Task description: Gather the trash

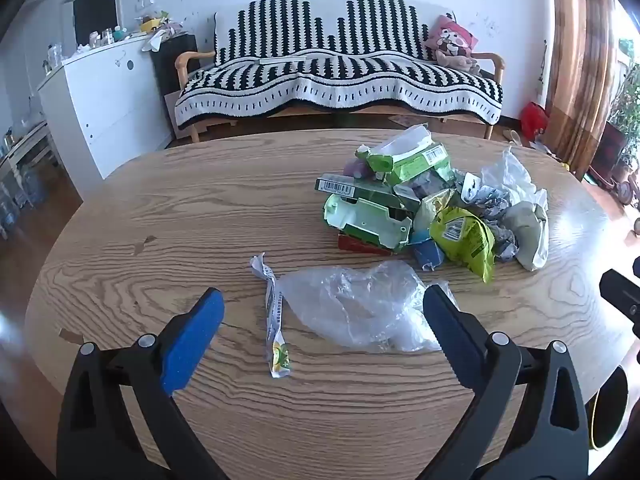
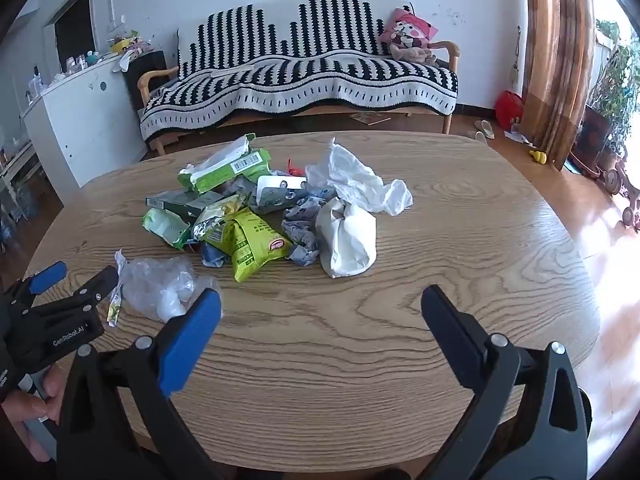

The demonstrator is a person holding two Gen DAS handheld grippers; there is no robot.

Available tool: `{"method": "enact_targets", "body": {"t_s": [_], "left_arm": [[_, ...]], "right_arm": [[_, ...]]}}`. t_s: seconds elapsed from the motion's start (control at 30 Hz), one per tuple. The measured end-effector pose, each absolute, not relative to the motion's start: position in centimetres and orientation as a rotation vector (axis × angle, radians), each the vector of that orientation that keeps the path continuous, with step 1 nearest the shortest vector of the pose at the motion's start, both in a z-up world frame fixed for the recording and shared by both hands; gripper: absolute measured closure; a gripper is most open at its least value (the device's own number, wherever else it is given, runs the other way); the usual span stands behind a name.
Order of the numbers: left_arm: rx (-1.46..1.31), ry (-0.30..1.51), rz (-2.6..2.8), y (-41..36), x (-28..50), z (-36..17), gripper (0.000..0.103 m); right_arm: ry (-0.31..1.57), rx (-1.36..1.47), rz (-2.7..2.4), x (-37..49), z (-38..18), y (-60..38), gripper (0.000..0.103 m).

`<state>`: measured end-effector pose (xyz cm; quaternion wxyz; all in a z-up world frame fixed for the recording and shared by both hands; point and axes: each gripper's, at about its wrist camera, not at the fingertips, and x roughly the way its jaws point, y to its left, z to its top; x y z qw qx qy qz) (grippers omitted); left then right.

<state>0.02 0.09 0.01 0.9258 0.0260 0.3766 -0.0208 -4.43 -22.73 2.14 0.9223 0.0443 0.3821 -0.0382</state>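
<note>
table: oval wood-grain tabletop (image 1: 200, 216), trash heaped toward the far side, bare wood in the near half
left gripper: black two-finger gripper with blue pads (image 1: 320, 312), jaws spread wide, nothing pinched; tilted down over the near edge of the table
between left jaws: crumpled clear plastic bag (image 1: 356, 308) and a twisted white wrapper strip with a yellow-green printed end (image 1: 274, 320), both flat on the wood, neither touched by the pads (bag's right edge runs behind the right finger in this view, contact there cannot be told)
right gripper: same black frame, blue pads (image 2: 320, 312), jaws spread wide, only bare wood between them
left gripper seen from right wrist: low at the left edge (image 2: 76, 276), just beside the clear bag (image 2: 156, 288); fingers of a hand (image 2: 24, 412) grip its handle
trash pile: main heap (image 1: 420, 208) beyond the clear bag, pieces overlapping and touching
pile, left part: torn green-and-white cartons with barcodes (image 1: 404, 160), dark green flat box with barcode (image 1: 352, 190), pale green carton opened flat (image 1: 364, 220) on a red box (image 1: 356, 245)
pile, front: lime-green snack pouch (image 1: 464, 236), nearest piece to the right gripper, beside a small blue crumpled scrap (image 1: 430, 254)
pile, right part: white paper bag lying on its side (image 2: 348, 236), crumpled white plastic sheet (image 2: 356, 180) behind it, grey-blue crumpled wrappers (image 2: 300, 228) between pouch and paper bag
background: sofa under a black-and-white striped knit throw (image 1: 340, 72), pink cartoon cushion (image 1: 452, 40) at its right end, white cabinet (image 1: 108, 96) on the left
</note>
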Motion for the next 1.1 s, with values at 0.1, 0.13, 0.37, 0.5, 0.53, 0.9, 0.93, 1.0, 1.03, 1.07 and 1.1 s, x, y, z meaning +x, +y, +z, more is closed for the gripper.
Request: {"method": "enact_targets", "body": {"t_s": [0.1,0.13,0.37,0.5,0.53,0.9,0.93,1.0,1.03,1.07,1.1], "left_arm": [[0.063,0.775,-0.042,0.14,0.04,-0.01,0.006],[0.066,0.775,-0.040,0.18,0.05,0.01,0.006],[0.069,0.773,-0.042,0.10,-0.11,0.42,0.006],[0.069,0.774,-0.038,0.15,-0.07,0.66,0.006],[0.067,0.772,-0.038,0.26,-0.22,0.64,0.006],[0.068,0.769,-0.044,-0.06,-0.08,0.01,0.006],[0.068,0.769,-0.044,-0.06,-0.08,0.00,0.006],[0.068,0.769,-0.043,-0.05,-0.09,0.01,0.006],[0.067,0.770,-0.044,-0.07,-0.11,0.01,0.006],[0.068,0.769,-0.045,-0.04,-0.08,0.01,0.006],[0.069,0.769,-0.045,-0.05,-0.09,0.00,0.006]], "right_arm": [[0.794,0.085,-0.080,-4.33,2.09,-22.65,0.006],[0.795,0.087,-0.081,-4.31,2.11,-22.67,0.006],[0.786,0.095,-0.070,-4.86,1.71,-22.96,0.006],[0.783,0.093,-0.070,-5.04,1.94,-22.79,0.006],[0.783,0.095,-0.070,-5.06,1.97,-22.83,0.006],[0.787,0.093,-0.069,-4.96,2.14,-22.85,0.006],[0.786,0.095,-0.068,-4.97,2.13,-22.86,0.006],[0.786,0.094,-0.069,-4.96,2.12,-22.84,0.006],[0.786,0.094,-0.069,-4.98,2.13,-22.84,0.006],[0.786,0.094,-0.067,-4.96,2.11,-22.84,0.006],[0.787,0.094,-0.067,-4.95,2.08,-22.82,0.006]]}}
